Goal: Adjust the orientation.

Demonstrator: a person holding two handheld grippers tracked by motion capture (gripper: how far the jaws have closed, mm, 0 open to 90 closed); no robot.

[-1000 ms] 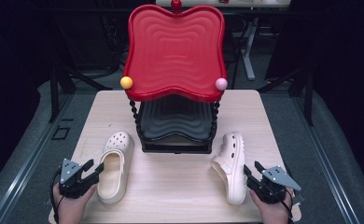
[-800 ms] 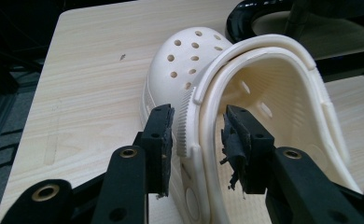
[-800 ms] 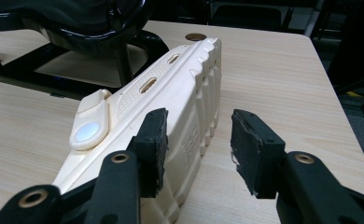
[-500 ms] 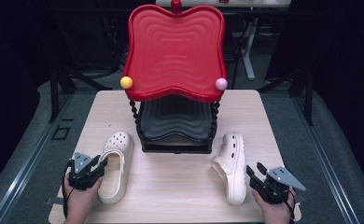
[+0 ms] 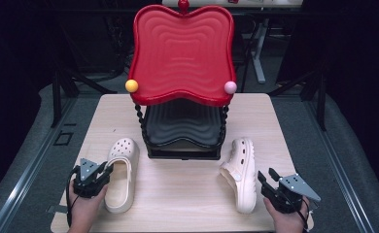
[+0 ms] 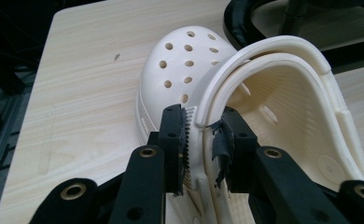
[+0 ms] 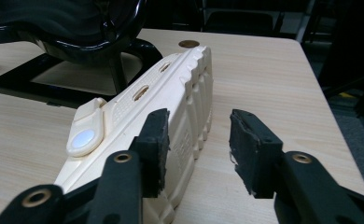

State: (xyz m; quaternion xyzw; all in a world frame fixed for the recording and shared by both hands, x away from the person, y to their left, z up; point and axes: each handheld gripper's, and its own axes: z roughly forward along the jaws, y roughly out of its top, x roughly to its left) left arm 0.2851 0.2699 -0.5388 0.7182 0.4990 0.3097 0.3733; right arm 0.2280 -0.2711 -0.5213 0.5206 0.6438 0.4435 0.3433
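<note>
Cream clog (image 6: 180,79): left gripper (image 6: 203,140) jaws closing around its sidewall; right gripper (image 7: 196,149) narrowing but open, 3 o'clock of other clog (image 7: 171,107).

Cream perforated clogs (image 5: 122,174), red rippled tray (image 5: 182,53), pale wood-grain table (image 5: 178,194).

A two-tier rack (image 5: 182,141) stands mid-table (image 5: 187,194), toward the far edge. The left clog (image 5: 121,174) lies upright before its left corner, the right clog (image 5: 239,172) on its side before its right corner.
</note>
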